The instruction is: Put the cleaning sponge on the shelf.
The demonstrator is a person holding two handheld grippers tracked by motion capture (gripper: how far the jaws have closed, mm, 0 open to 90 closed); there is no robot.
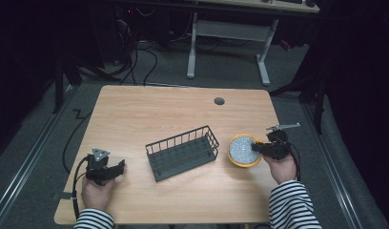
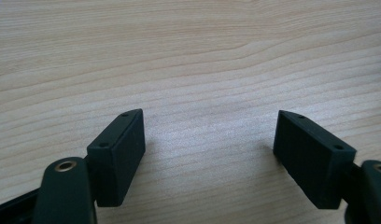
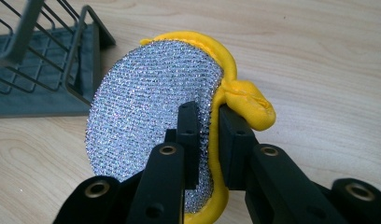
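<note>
Striped sleeves enter at the bottom of the high view, each hand carrying a gripper. At the right, the right gripper (image 1: pixel 256 147) is clamped on the rim of a round scourer (image 1: pixel 243 150), yellow with a silver mesh face. In the right gripper view the two jaws pinch the scourer (image 3: pixel 151 112) at its lower edge, one pad on the mesh side and one on the yellow back, and the disc stands tilted on edge with the mesh face turned toward the rack (image 3: pixel 44 70). Being round, the scourer has no long axis; its yellow seam bunches into a knot just beside the jaws.

From above, the scourer sits just right of the rack (image 1: pixel 183 152), near it but apart, and not far from the table's (image 1: pixel 149 109) right edge. Dark and wire-walled, the rack has nothing in it that can be seen; its long axis runs slantwise, its right end farther from the person.

At the near left corner, the left gripper (image 1: pixel 120 167) rests low over the table, well apart from the rack. Its jaws stand apart in the left gripper view, with bare wood between them.

Broad bare wood lies beyond the rack and to its left, with a small grommet (image 1: pixel 219 101) near the far edge.
</note>
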